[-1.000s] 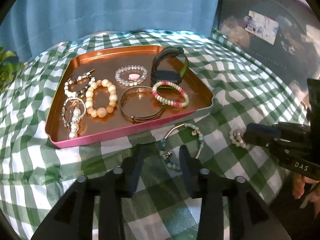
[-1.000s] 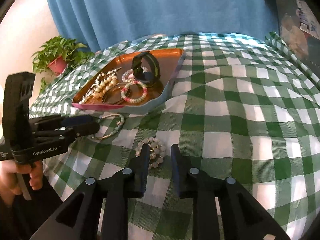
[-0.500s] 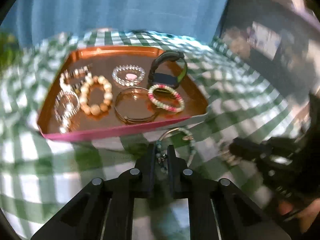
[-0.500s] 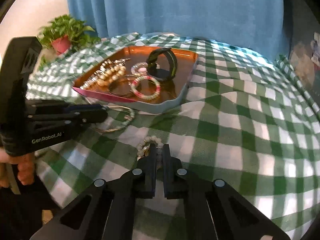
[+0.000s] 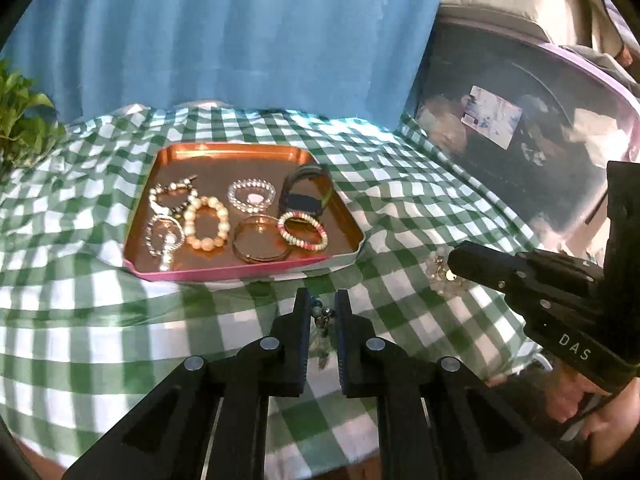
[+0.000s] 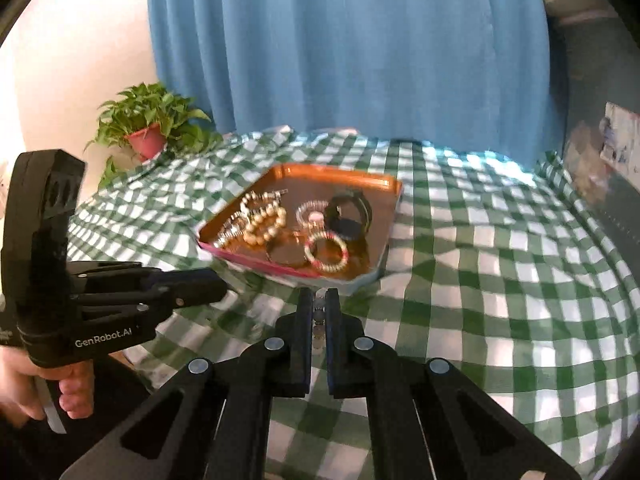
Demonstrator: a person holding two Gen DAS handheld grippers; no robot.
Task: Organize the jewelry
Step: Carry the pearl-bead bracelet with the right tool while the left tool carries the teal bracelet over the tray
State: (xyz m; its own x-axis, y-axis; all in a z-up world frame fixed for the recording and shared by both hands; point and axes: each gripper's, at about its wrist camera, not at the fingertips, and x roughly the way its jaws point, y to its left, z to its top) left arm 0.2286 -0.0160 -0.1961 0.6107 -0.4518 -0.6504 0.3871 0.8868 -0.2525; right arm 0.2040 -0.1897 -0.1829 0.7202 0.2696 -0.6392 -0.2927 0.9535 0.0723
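Note:
A copper tray with a pink rim sits on the green checked cloth and holds several bracelets and a black watch. It also shows in the right wrist view. My left gripper is shut on a teal beaded bracelet, lifted above the cloth in front of the tray. My right gripper is shut on a pale beaded bracelet, also lifted. That pale bracelet shows at the right gripper's tip in the left wrist view.
A potted plant stands at the table's far left. A blue curtain hangs behind. A dark bin with a label stands to the right. The person's hand holds the left gripper.
Both grippers closed on their bracelets and lifted them off the cloth. The tray now appears farther away in both views.

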